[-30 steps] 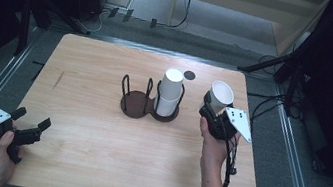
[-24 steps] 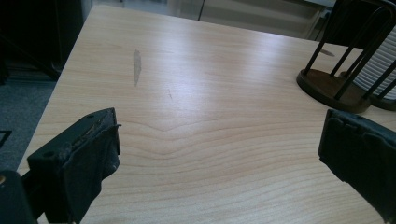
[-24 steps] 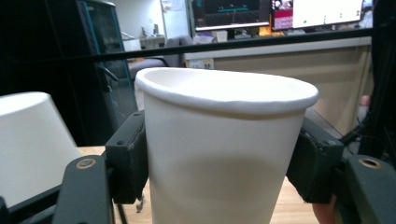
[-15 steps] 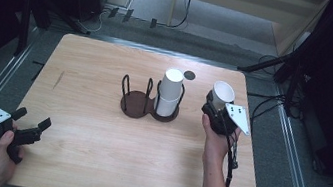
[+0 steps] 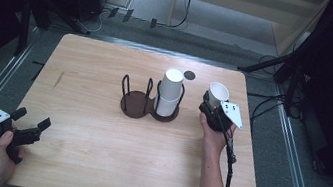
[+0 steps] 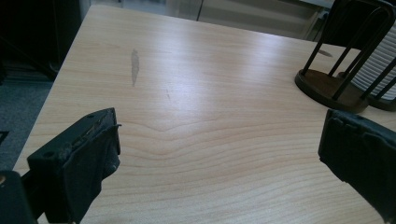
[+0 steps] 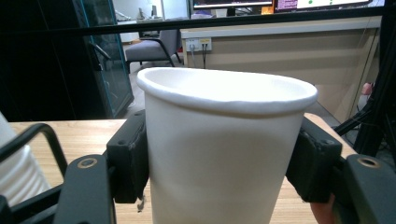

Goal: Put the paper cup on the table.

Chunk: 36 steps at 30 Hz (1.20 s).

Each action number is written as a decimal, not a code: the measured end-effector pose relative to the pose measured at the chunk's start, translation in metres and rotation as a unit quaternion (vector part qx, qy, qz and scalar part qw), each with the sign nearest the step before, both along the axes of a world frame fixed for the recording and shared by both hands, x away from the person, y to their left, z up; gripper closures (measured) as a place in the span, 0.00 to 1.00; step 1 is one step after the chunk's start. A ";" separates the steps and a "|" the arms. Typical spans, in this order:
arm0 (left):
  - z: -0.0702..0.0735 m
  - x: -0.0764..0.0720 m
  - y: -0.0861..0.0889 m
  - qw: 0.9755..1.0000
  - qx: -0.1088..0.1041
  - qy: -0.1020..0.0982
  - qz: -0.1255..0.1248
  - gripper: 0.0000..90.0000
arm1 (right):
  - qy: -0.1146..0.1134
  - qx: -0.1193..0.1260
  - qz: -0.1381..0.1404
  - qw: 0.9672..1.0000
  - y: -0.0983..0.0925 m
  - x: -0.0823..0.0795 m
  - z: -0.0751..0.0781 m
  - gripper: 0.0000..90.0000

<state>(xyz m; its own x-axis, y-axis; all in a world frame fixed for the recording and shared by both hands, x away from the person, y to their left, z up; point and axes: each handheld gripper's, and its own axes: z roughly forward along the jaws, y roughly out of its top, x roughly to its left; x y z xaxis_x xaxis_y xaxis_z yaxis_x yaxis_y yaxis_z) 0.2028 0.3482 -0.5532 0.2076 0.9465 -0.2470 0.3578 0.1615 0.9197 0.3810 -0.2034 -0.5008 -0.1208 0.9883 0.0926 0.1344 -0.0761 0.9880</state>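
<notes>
A white paper cup stands upright between the jaws of my right gripper, which is shut on it at the table's right side. Seen from the right gripper view, the cup is squeezed between both black pads. A dark two-ring wire holder sits mid-table; its right ring carries a stack of white cups upside down, its left ring holds nothing. My left gripper rests open near the front left corner, nothing between its jaws. The holder's base lies at the far right in the left gripper view.
The wooden table has bare room across its left half and front. A small dark round mark lies behind the cup stack. Metal rails run along both table sides, and cables trail on the floor at the right.
My right gripper has moved down and a little nearer with the cup still held. The left gripper has stayed where it was.
</notes>
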 end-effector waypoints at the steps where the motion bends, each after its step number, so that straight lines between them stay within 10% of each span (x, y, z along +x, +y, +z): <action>1: 0.000 0.000 0.000 1.000 0.000 0.001 0.000 0.00 | 0.000 0.000 0.001 1.000 0.000 0.002 -0.002 0.36; 36: 0.000 0.000 0.002 1.000 -0.011 0.001 -0.005 0.00 | 0.054 -0.015 -0.064 0.996 -0.014 0.043 -0.042 0.34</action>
